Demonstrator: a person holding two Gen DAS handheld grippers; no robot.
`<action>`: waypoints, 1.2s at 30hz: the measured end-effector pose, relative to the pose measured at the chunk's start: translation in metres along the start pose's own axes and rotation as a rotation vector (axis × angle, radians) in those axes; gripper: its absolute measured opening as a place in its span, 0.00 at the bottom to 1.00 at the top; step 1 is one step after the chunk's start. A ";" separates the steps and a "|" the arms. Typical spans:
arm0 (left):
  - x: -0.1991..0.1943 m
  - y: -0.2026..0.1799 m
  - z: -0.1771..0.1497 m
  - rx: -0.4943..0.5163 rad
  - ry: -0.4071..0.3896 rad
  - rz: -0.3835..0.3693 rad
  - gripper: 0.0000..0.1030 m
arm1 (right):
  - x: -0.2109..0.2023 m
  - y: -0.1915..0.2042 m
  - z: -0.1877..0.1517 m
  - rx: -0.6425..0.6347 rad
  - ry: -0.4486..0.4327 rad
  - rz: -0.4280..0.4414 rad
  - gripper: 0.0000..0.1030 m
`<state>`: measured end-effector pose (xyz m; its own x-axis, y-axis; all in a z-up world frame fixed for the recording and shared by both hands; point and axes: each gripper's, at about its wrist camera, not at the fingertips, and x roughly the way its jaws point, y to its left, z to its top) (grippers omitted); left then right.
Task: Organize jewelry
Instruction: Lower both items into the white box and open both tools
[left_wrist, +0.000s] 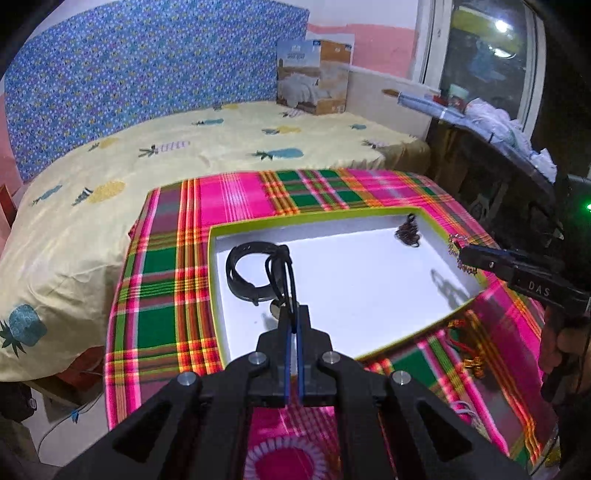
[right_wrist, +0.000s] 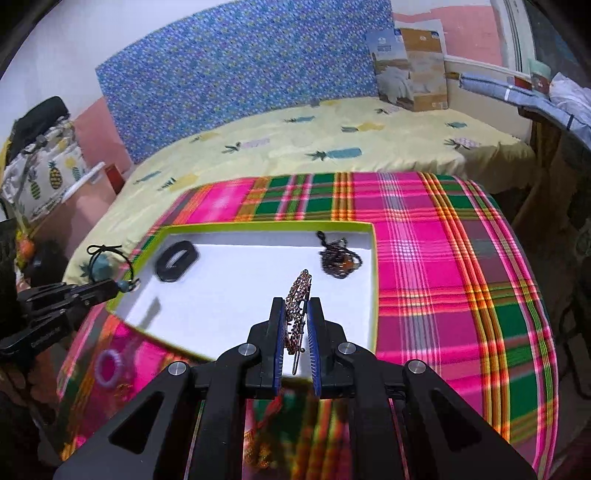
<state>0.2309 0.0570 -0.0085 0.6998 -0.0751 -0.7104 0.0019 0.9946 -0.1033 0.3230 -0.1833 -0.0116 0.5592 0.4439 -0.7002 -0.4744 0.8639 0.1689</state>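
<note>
Plaid-covered table (right_wrist: 443, 258) bearing white tray (right_wrist: 229, 295); left gripper (left_wrist: 294, 314) pinches black cord necklace (left_wrist: 282, 273), right gripper (right_wrist: 296, 314) pinches beaded hair clip (right_wrist: 297, 306).

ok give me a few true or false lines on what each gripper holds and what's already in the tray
1. The left gripper is shut on a black cord necklace. True.
2. The right gripper is empty. False: it holds a beaded hair clip.
3. A black bracelet lies in the white tray. True.
4. The tray sits on the bed. False: it sits on the plaid cloth.
5. A dark beaded piece lies in the tray's far corner. True.
</note>
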 end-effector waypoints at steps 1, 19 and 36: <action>0.005 0.002 0.000 -0.003 0.011 0.003 0.02 | 0.005 -0.003 0.001 0.001 0.009 -0.007 0.12; 0.029 0.004 -0.001 0.006 0.077 0.032 0.03 | 0.037 -0.012 0.006 -0.031 0.092 -0.075 0.16; -0.029 -0.003 -0.023 -0.031 -0.010 -0.004 0.27 | -0.037 0.013 -0.021 -0.033 0.007 -0.046 0.24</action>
<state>0.1939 0.0542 -0.0037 0.7072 -0.0780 -0.7027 -0.0172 0.9917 -0.1273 0.2821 -0.1930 0.0019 0.5761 0.4016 -0.7119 -0.4702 0.8753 0.1132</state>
